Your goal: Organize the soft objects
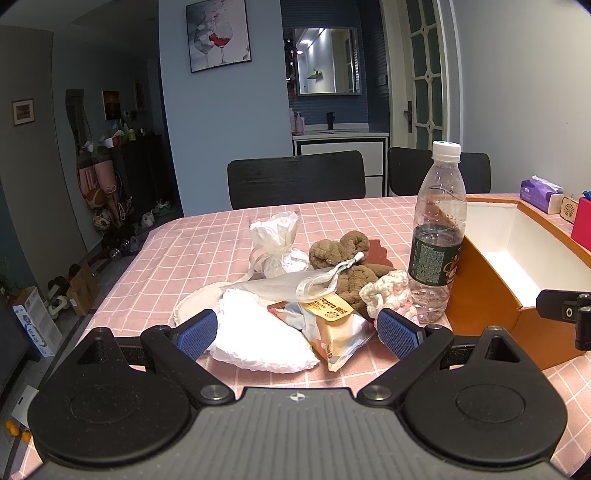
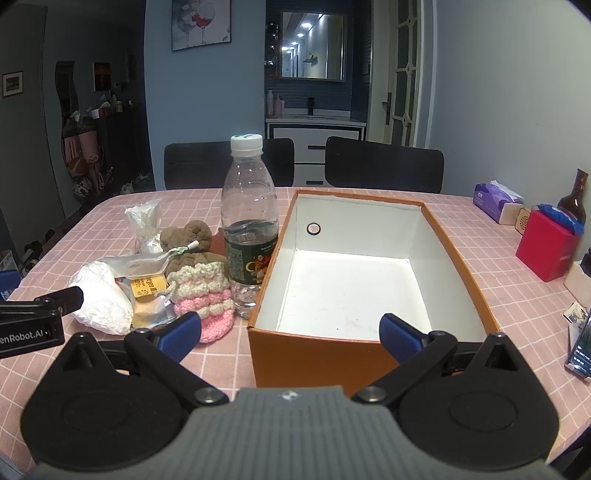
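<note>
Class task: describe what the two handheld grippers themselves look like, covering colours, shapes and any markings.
The left gripper and the right gripper look alike: black angular linkage arms with silver pivot screws, round black discs at each side, a ribbed grey centre body bearing a small cross mark, and blue textured fingertips. In the right wrist view, white lettering ending "enRobot.AI" shows on the left gripper's side.

Background stuff: there's a wine glass painting (image 1: 218, 35) hanging upper left of center, a mirror (image 1: 327, 61) over a sink counter (image 1: 340, 132) at top middle, and two black chairs (image 1: 295, 179) tucked in at the far edge of the pink checked tablecloth (image 1: 192, 243). Over on the right side of the right wrist view you get a purple tissue pack (image 2: 495, 197), a red box (image 2: 546, 245) and a dark brown bottle (image 2: 574, 195) behind it.
</note>
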### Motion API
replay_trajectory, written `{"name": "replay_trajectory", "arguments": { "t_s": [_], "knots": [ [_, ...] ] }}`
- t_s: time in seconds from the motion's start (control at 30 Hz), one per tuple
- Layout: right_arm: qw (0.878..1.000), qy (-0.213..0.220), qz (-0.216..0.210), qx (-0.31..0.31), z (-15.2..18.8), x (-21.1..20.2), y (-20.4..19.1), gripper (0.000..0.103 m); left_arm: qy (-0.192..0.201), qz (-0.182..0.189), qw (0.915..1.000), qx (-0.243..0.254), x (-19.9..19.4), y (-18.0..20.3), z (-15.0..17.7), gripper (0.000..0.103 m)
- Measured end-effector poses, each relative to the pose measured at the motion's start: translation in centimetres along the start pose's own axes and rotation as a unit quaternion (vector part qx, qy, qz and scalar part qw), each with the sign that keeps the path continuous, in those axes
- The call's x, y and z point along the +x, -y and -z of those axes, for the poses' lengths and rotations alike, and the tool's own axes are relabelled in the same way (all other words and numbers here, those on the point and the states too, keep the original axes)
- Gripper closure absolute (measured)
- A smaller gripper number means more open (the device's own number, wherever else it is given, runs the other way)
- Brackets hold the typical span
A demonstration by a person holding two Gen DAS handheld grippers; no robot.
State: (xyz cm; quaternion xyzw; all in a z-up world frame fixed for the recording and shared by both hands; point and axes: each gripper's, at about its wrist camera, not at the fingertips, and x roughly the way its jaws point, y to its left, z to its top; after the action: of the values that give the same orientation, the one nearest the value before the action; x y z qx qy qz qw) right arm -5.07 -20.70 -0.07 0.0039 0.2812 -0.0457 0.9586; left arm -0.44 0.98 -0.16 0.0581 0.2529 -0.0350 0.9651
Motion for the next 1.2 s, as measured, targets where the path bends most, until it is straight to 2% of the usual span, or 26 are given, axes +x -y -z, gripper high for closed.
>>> {"name": "replay_trajectory", "arguments": {
  "t_s": [0.07, 0.17, 0.27, 0.3, 0.33, 0.4, 0.43, 0.5, 0.57, 0.73, 0.87, 0.97, 1.03, 1.2],
  "knots": [
    [1.000, 0.005, -0.007, 0.000, -0.1, 0.0, -0.3, 0.002, -0.001, 0.003, 1.0000, 0.002, 0.2, -0.2, 0.0, 0.000],
    [0.999, 0.034, -0.036, 0.003, 0.0, 0.0, -0.9, 0.003, 0.001, 0.016, 0.9999, 0.003, 0.4, -0.8, 0.2, 0.000],
    [0.997, 0.047, -0.058, -0.024, 0.0, 0.4, -2.4, 0.003, 0.006, 0.033, 0.9994, 0.005, 0.8, -1.8, 0.5, 0.000],
    [0.996, 0.049, -0.067, -0.032, 0.0, 0.7, -2.9, 0.004, 0.007, 0.032, 0.9994, 0.007, 0.9, -2.0, 0.6, 0.000],
    [0.995, 0.049, -0.076, -0.039, 0.0, 1.0, -3.5, 0.011, 0.007, 0.034, 0.9993, 0.011, 1.1, -2.3, 0.7, 0.000],
    [0.994, 0.042, -0.094, -0.047, 0.0, 1.9, -4.3, 0.024, 0.003, 0.044, 0.9990, 0.012, 1.7, -3.0, 0.9, 0.024],
    [0.993, 0.035, -0.103, -0.050, 0.0, 2.5, -4.8, 0.028, -0.003, 0.052, 0.9986, 0.008, 2.2, -3.3, 0.9, 0.025],
    [0.992, 0.022, -0.116, -0.054, 0.1, 3.8, -5.7, 0.030, -0.014, 0.072, 0.9973, 0.003, 3.3, -4.0, 1.0, 0.026],
    [0.990, 0.015, -0.124, -0.059, 0.4, 5.4, -6.6, 0.034, -0.021, 0.087, 0.9960, 0.008, 4.3, -4.3, 1.0, 0.026],
    [0.991, 0.000, -0.112, -0.073, 0.7, 9.5, -8.9, 0.037, -0.034, 0.110, 0.9934, 0.000, 7.0, -5.1, 0.9, 0.023],
    [0.991, -0.019, -0.106, -0.082, 0.6, 12.0, -9.8, 0.037, -0.040, 0.091, 0.9940, 0.046, 8.8, -5.1, 1.0, 0.019],
    [0.990, -0.028, -0.103, -0.089, 0.8, 13.1, -10.2, 0.037, -0.045, 0.058, 0.9959, 0.053, 9.8, -5.9, 1.5, 0.011],
    [0.991, -0.030, -0.097, -0.092, 0.9, 13.7, -10.2, 0.030, -0.052, 0.047, 0.9965, 0.045, 10.5, -6.7, 1.8, 0.008],
    [0.991, -0.040, -0.102, -0.075, 1.3, 15.4, -9.6, 0.032, -0.088, 0.066, 0.9936, -0.024, 12.8, -8.3, 2.7, 0.008]
  ]
}}
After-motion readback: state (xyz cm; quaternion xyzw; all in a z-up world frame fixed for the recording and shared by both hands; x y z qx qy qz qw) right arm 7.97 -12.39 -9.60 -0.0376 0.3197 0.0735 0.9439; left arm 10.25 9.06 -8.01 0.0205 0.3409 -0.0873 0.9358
